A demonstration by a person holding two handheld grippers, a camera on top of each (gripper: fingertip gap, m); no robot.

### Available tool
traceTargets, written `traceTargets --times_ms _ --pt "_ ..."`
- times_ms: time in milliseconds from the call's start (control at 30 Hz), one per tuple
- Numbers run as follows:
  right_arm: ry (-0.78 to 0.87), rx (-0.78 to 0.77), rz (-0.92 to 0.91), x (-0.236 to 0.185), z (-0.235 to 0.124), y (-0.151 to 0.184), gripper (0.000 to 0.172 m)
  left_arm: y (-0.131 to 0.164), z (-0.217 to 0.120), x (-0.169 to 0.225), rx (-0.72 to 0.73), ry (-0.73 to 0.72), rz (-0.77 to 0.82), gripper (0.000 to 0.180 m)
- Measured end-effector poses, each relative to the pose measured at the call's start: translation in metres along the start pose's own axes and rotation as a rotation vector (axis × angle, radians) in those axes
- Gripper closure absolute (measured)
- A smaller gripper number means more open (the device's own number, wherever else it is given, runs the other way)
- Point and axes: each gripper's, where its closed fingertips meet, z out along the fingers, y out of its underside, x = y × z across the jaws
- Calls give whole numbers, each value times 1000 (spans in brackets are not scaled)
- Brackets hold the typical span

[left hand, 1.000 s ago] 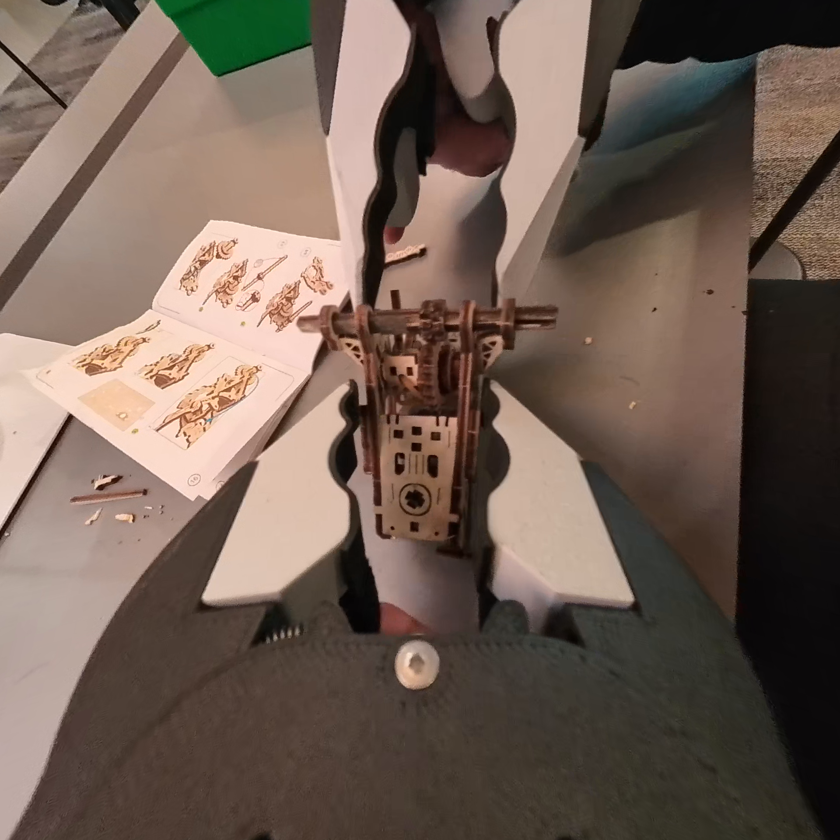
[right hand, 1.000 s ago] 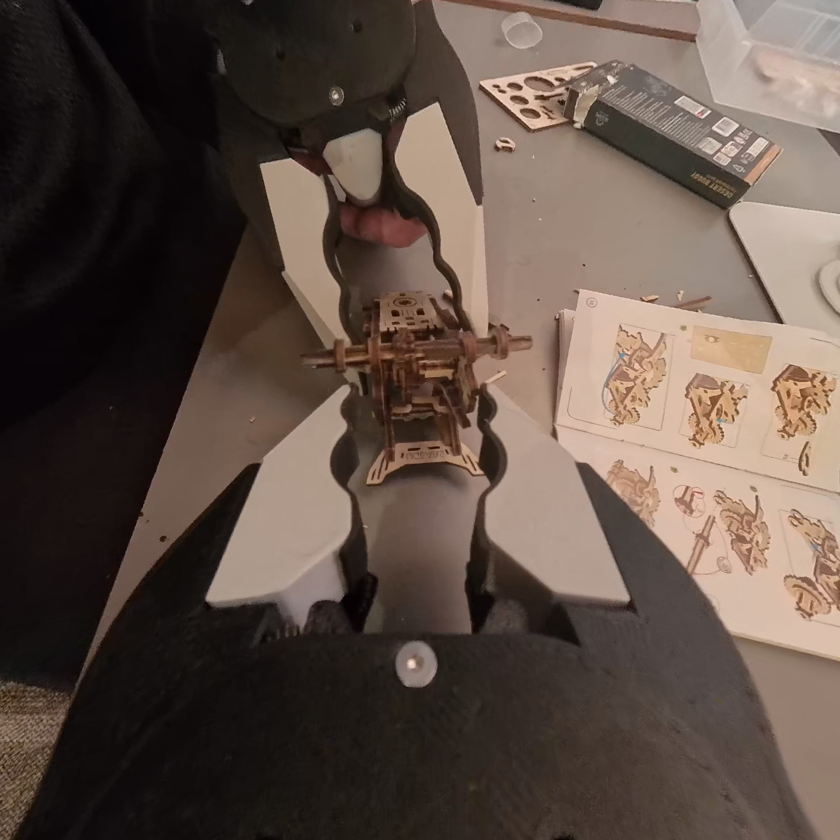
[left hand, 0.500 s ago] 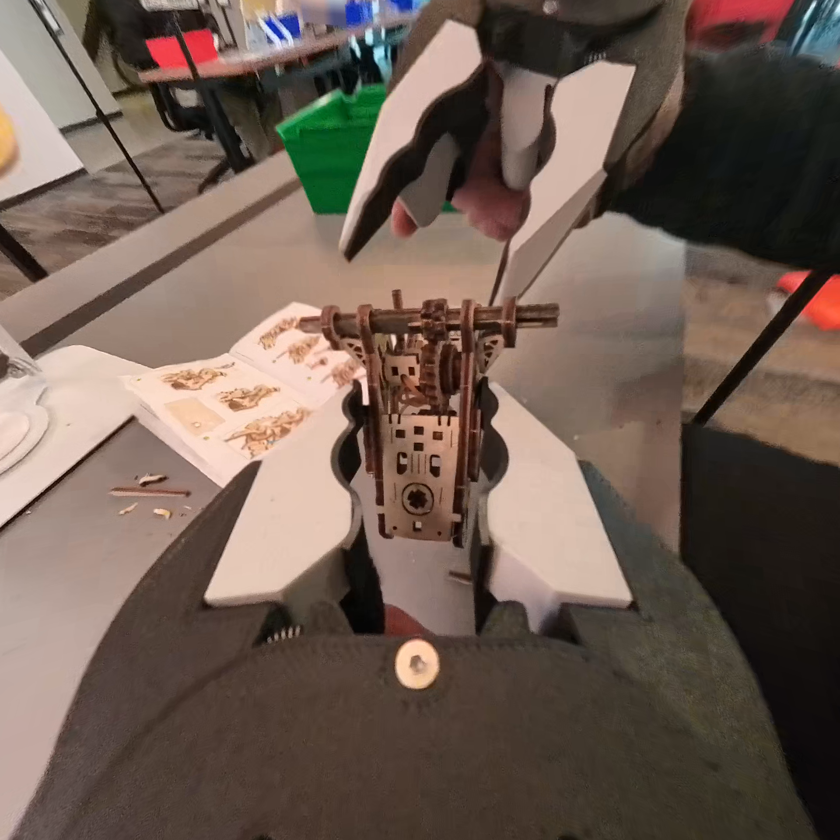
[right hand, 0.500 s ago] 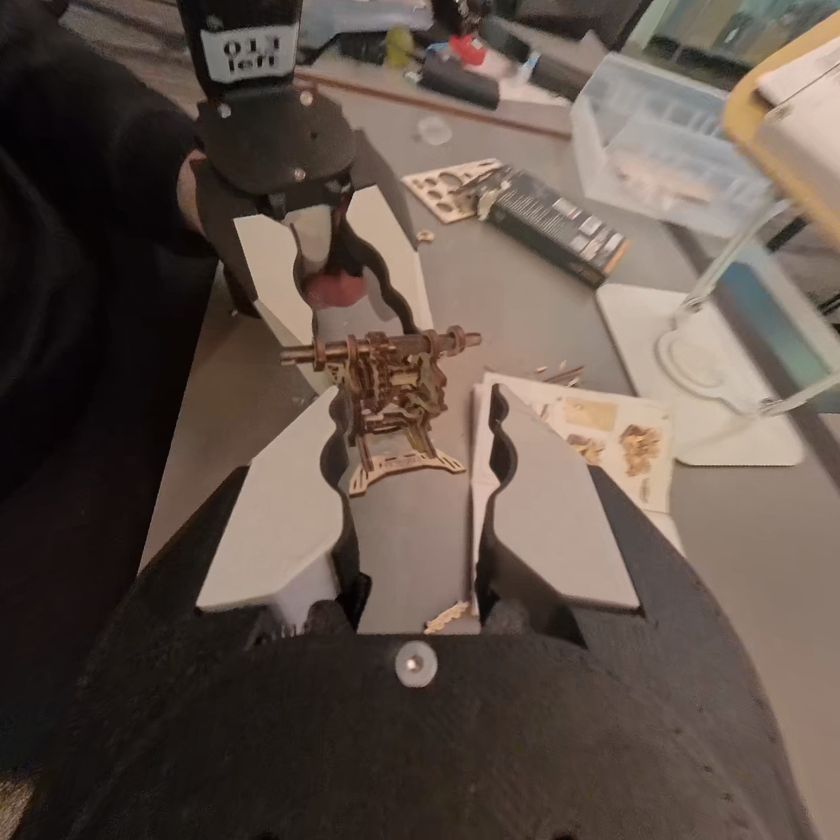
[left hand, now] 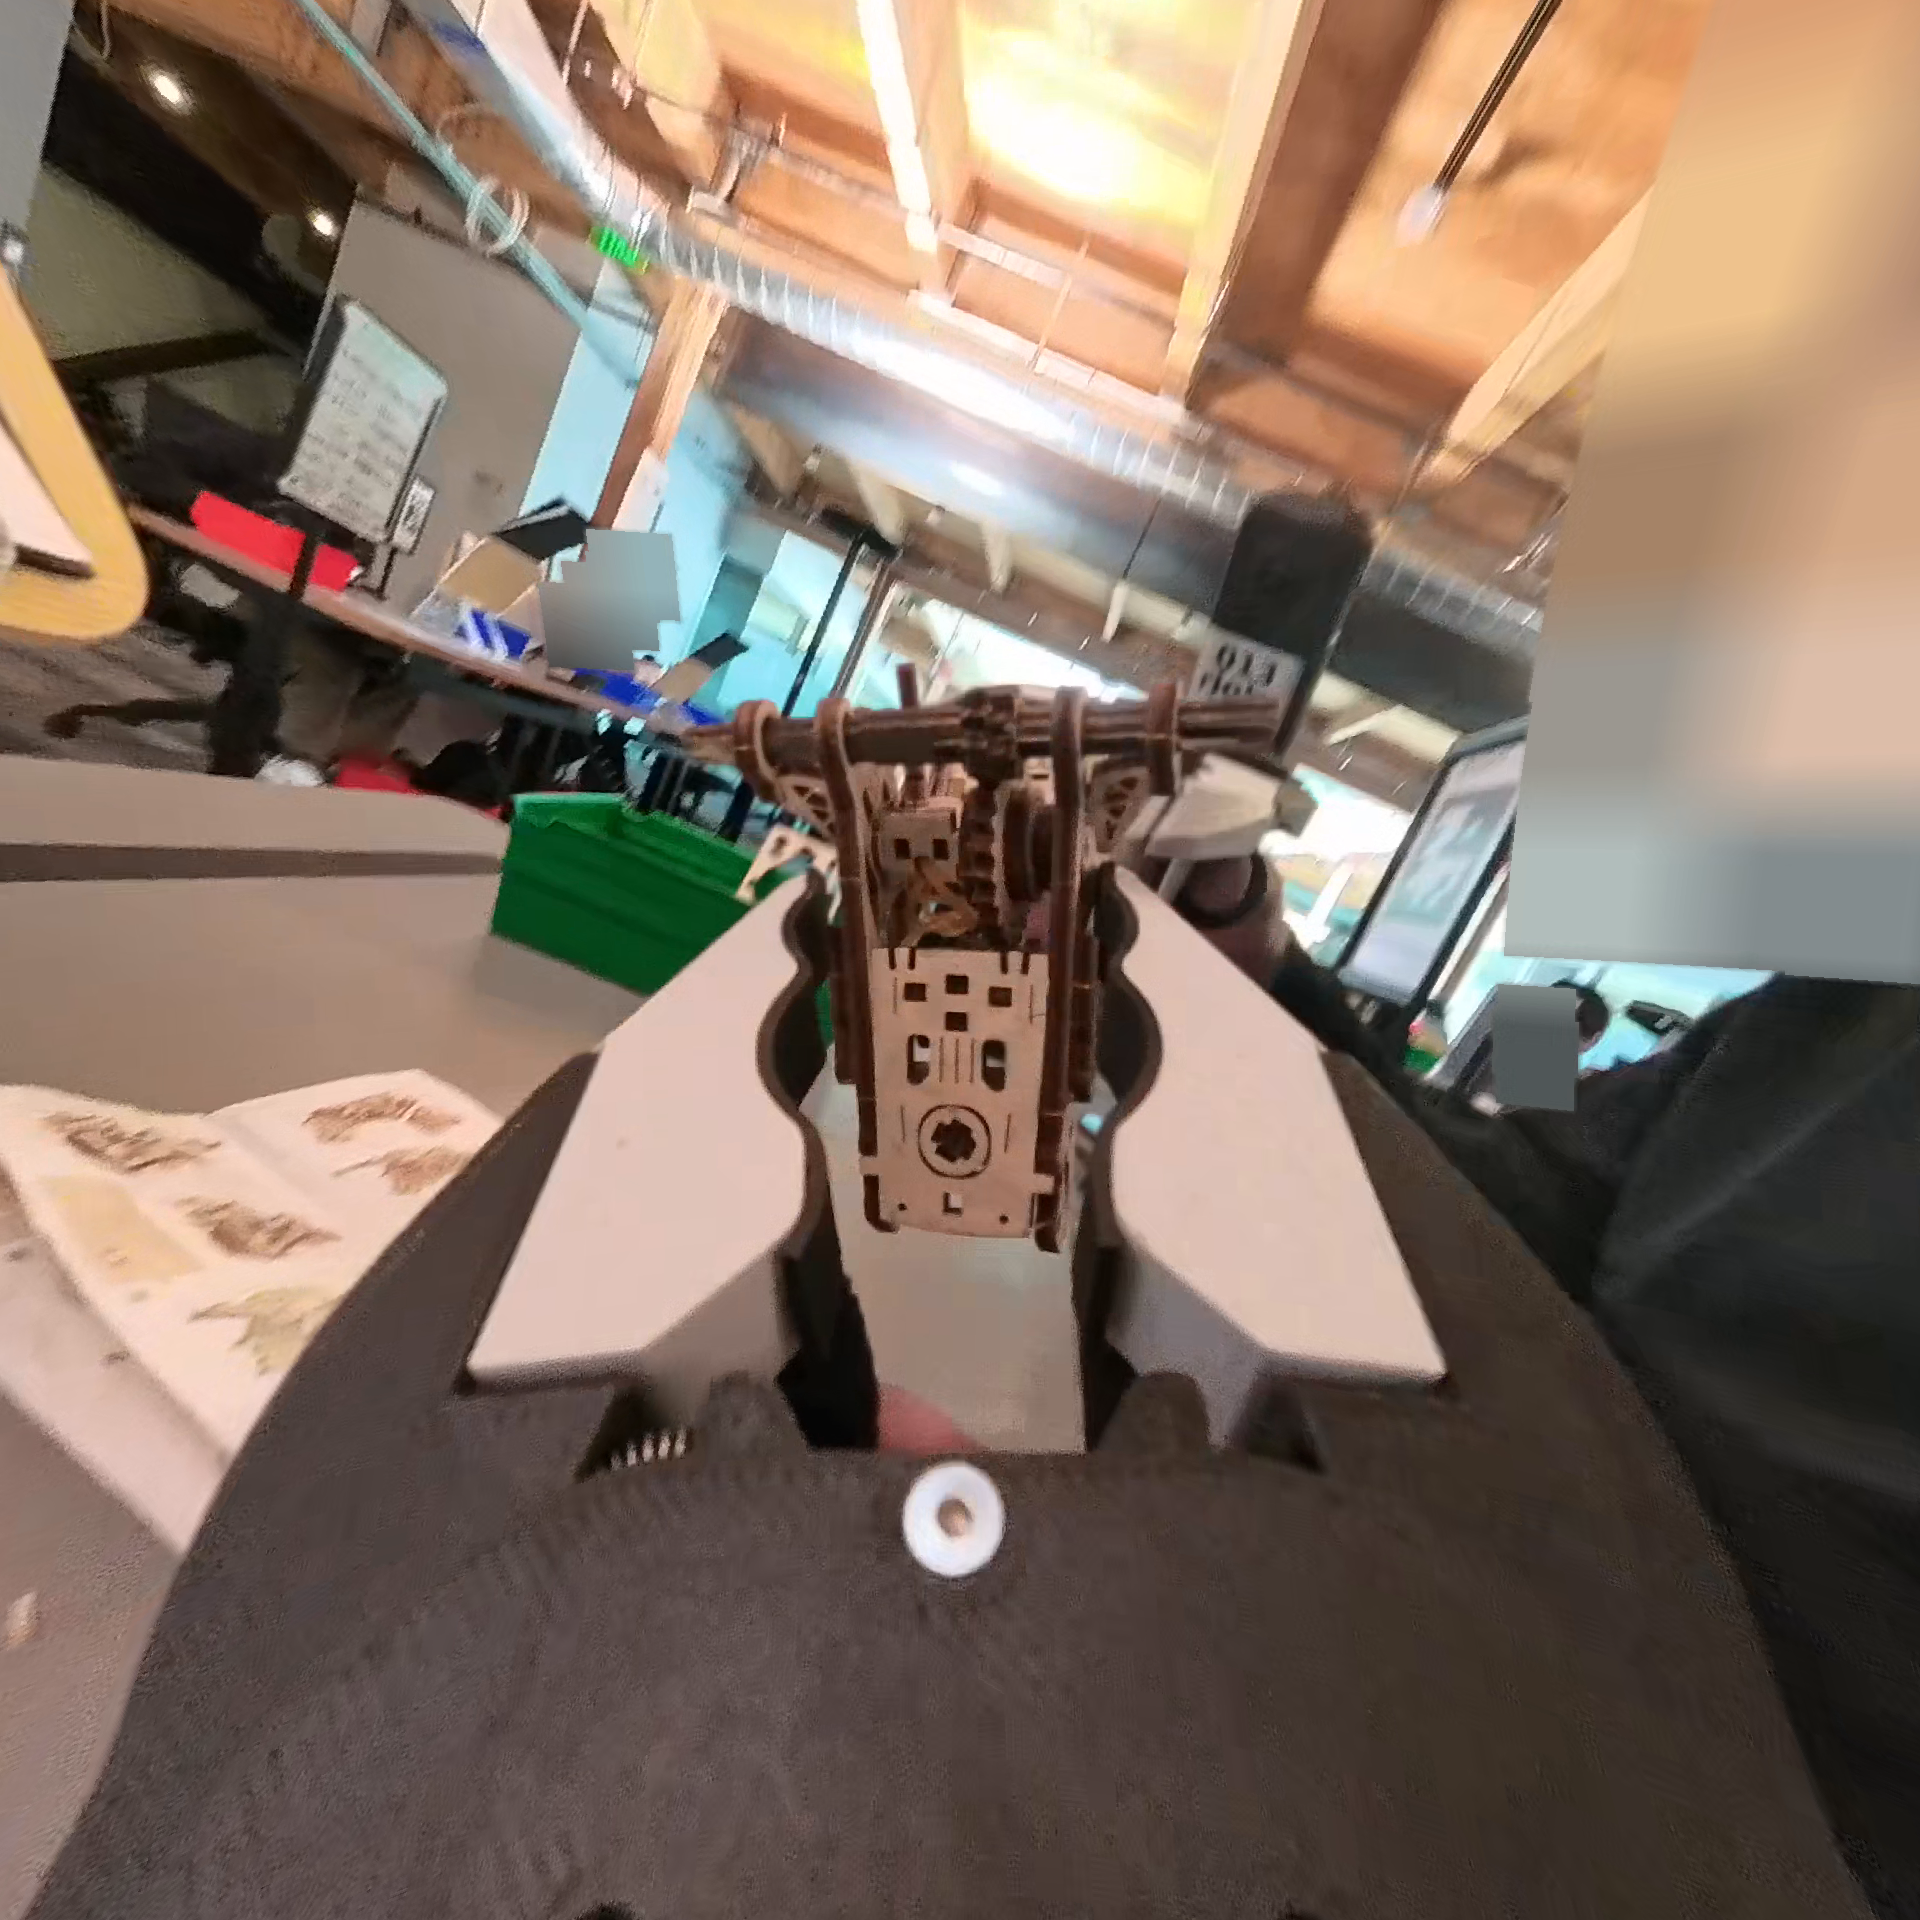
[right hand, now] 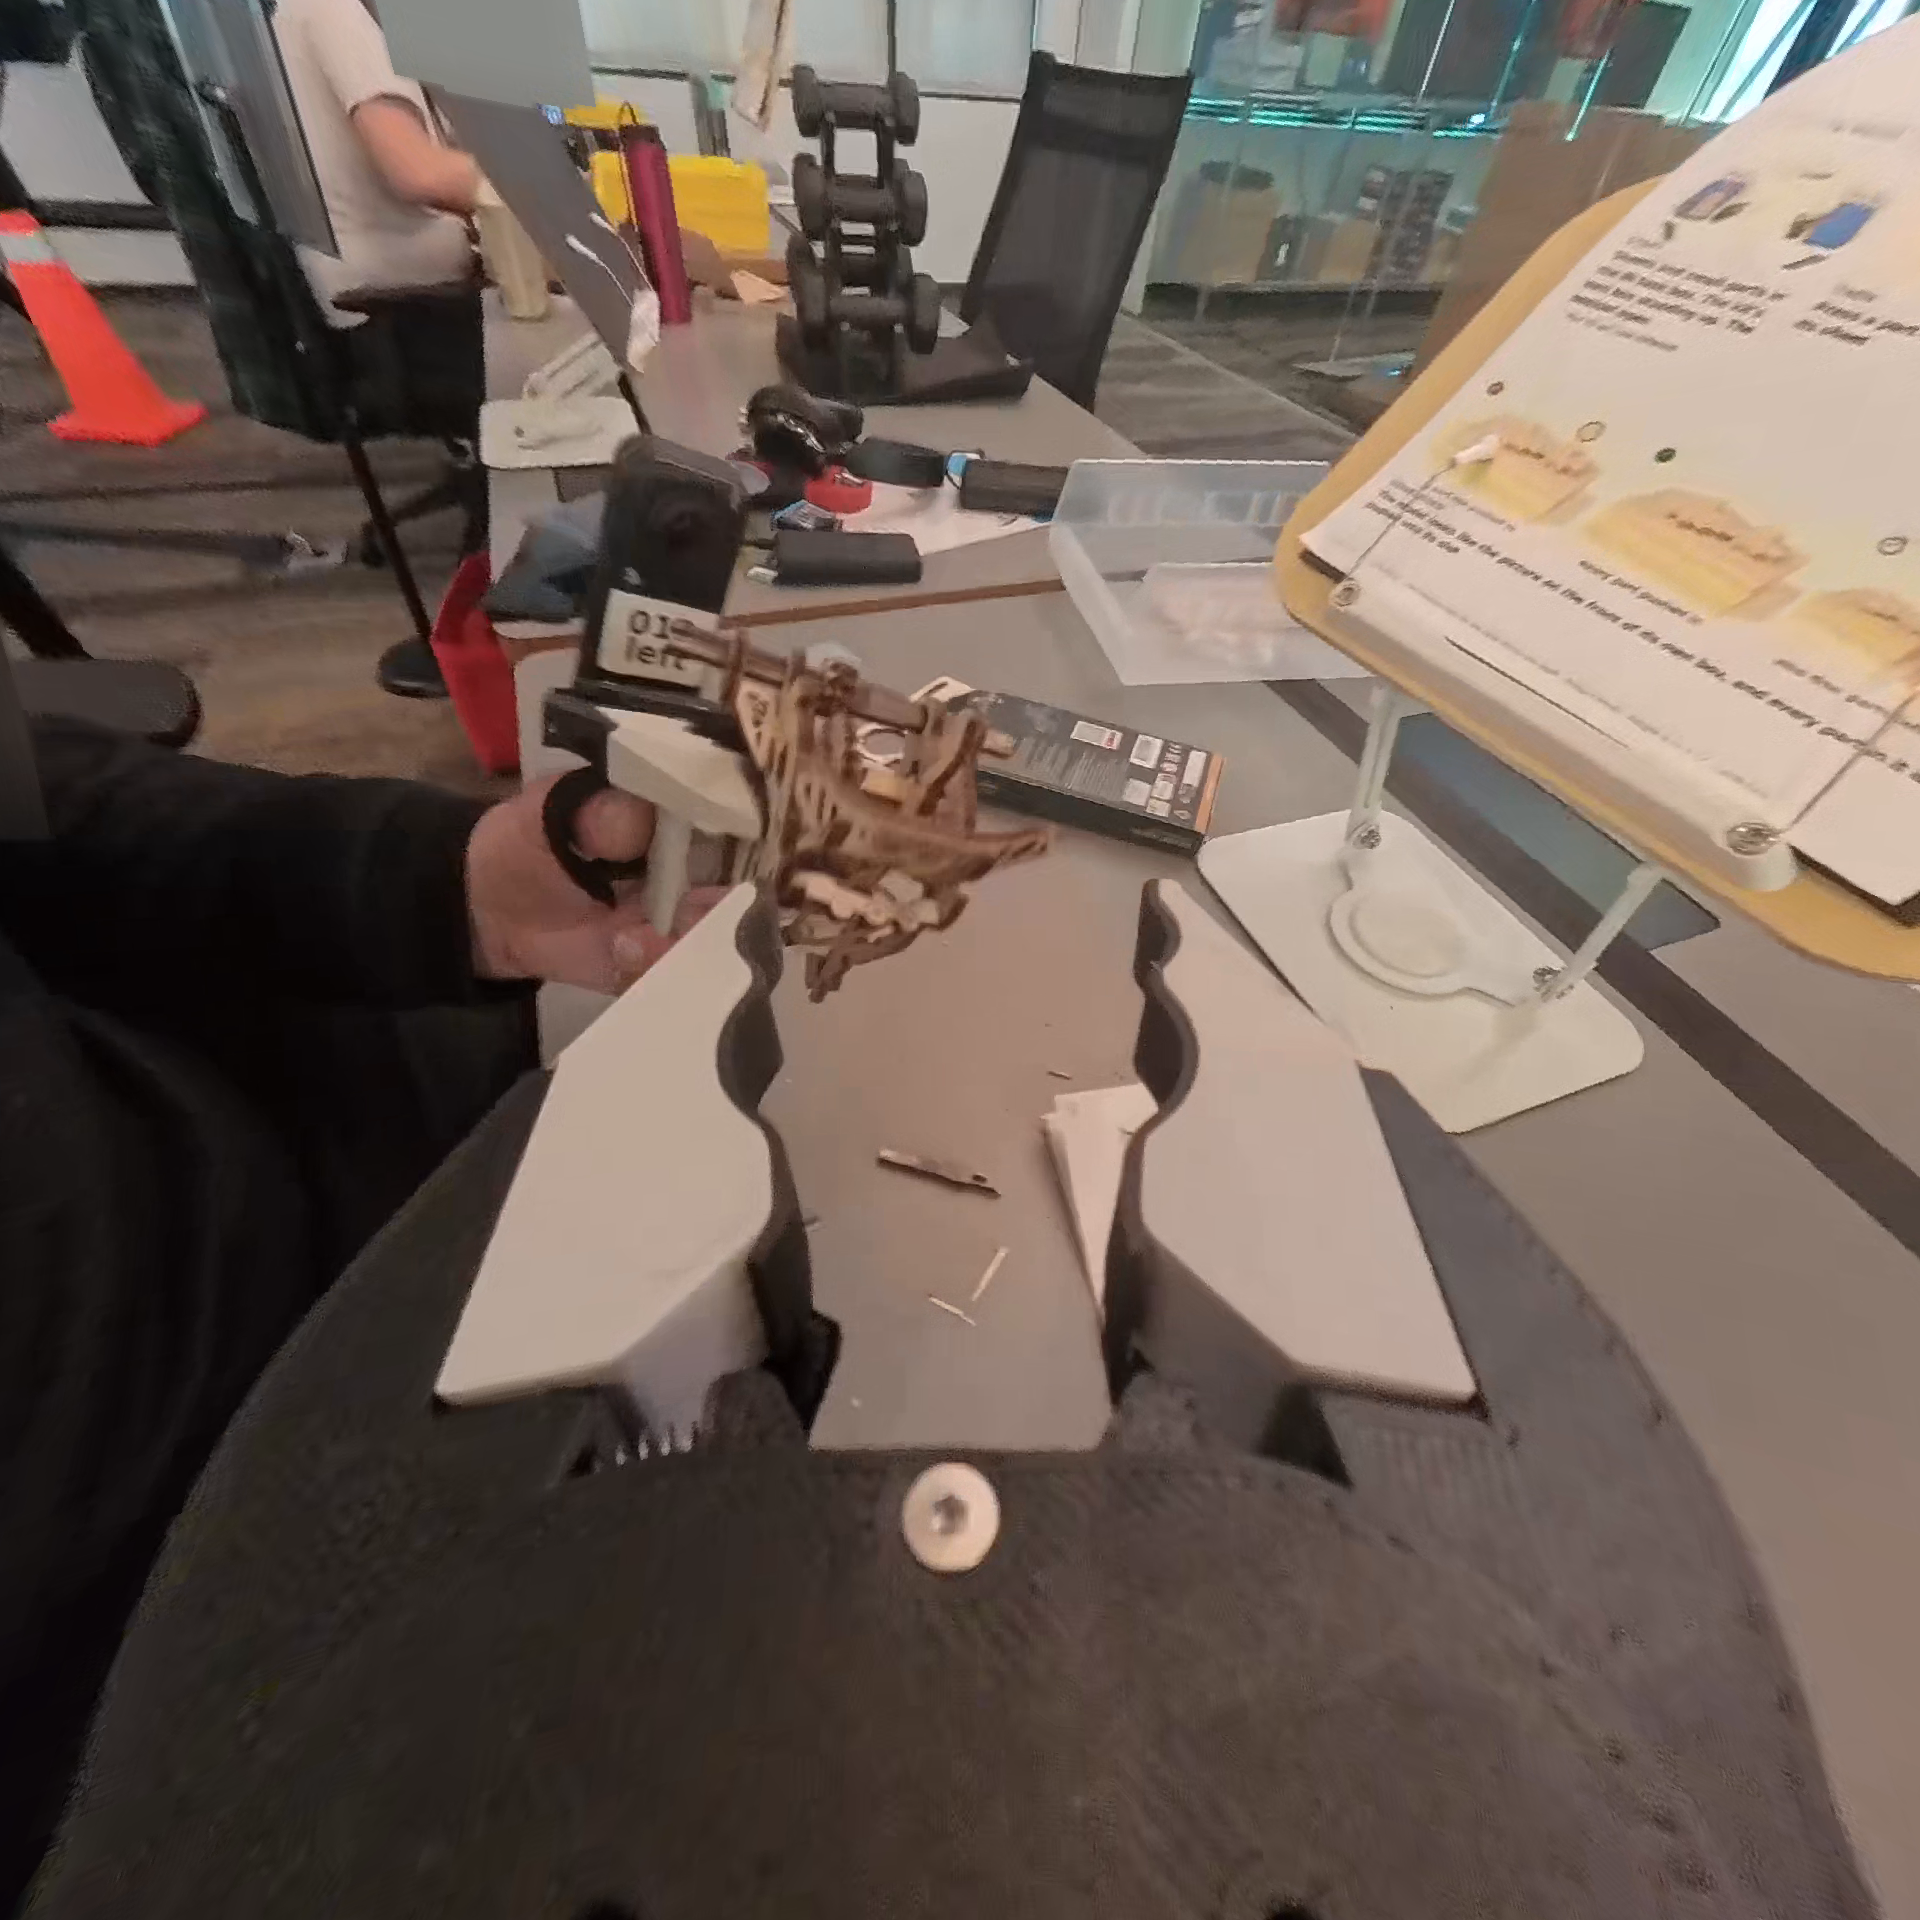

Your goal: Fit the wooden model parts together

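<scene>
A largely built wooden model [left hand: 966,966] is clamped mid-frame in the left hand-held gripper [left hand: 961,935], lifted off the surface [right hand: 966,1049]; the right hand-held gripper [right hand: 951,935] is held apart, empty, with loose wooden bits [right hand: 935,1169] seemingly left to fit.

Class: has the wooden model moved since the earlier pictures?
Yes. The wooden model, clamped in the left hand-held gripper, has been lifted off the grey table and tilted.

The laser-cut wooden model [left hand: 966,997] is pale plywood with dark scorched edges. The left gripper [left hand: 961,914] clamping it has matt, smooth grey plastic fingers [left hand: 665,1174] on a rough, layered black printed body. The grey surface [right hand: 966,1049] looks smooth and matt. The illustrated instruction booklet [left hand: 187,1195] is paper.
</scene>
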Motion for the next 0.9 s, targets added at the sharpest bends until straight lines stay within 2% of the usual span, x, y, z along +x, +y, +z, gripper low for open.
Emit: traceTargets --times_ms 233,400,500,600,900 --pt "18 -10 109 -22 10 -17 103 -25 -1 20 136 98 -95 132" --pt "-20 32 191 -46 24 -28 99 -30 3 39 169 174 -91 132" --pt "-2 85 194 -54 26 -37 115 -30 4 51 168 202 -59 132" --pt "-5 146 205 -61 20 -47 122 -36 3 62 182 258 -60 132" --pt "57 230 150 -78 -2 -56 124 -35 9 90 148 346 -4 131"
